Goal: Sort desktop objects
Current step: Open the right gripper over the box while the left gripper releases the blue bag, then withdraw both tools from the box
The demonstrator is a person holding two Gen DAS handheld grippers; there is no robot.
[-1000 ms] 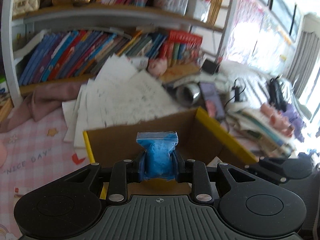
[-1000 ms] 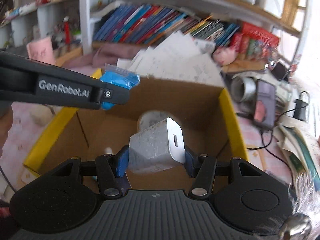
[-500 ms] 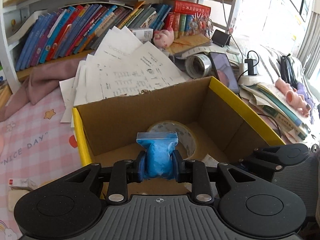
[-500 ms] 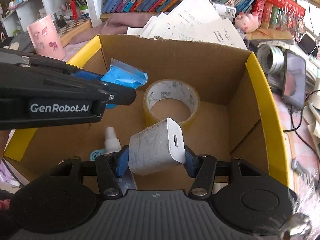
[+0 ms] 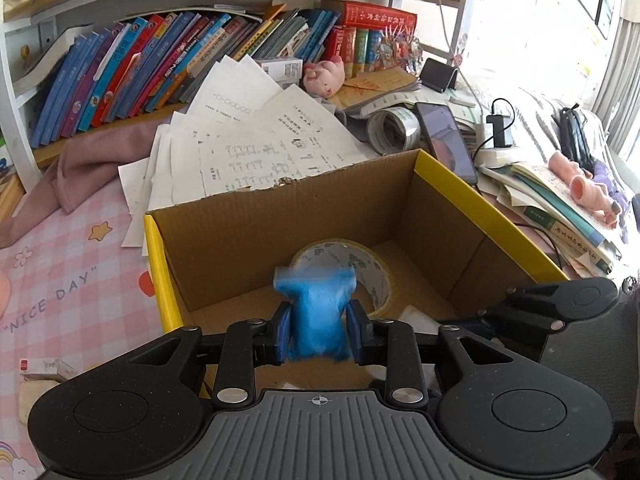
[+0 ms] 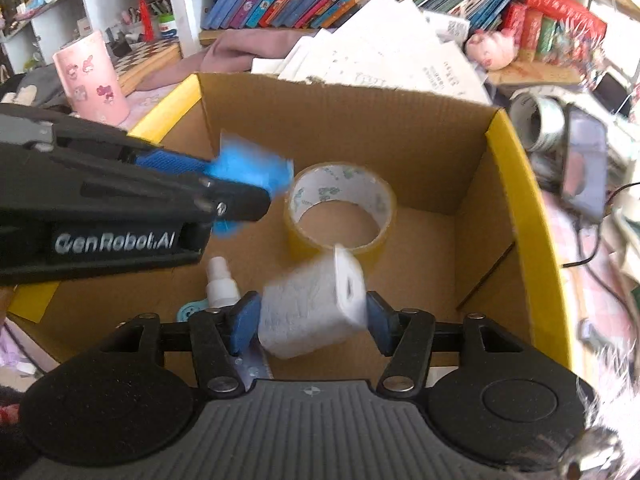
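Behind my table I see a white bookshelf (image 5: 24,128) packed with leaning books (image 5: 160,64), and bright daylight through the window (image 5: 560,20).

A cluttered study corner in a home is shown. Shelves (image 5: 36,92) packed with leaning children's books (image 5: 132,68) are seen behind a desk covered by a pink checked mat (image 5: 60,264) printed "NICE DAY". Loose worksheets (image 5: 256,140), a plush pig (image 5: 324,78), a phone (image 5: 446,136) and a plugged-in charger (image 5: 498,132) are strewn about. A pink cartoon-stickered cup (image 6: 92,76) and a chessboard (image 6: 152,52) are seen to one side, and daylight is admitted through a curtained window (image 5: 624,80).
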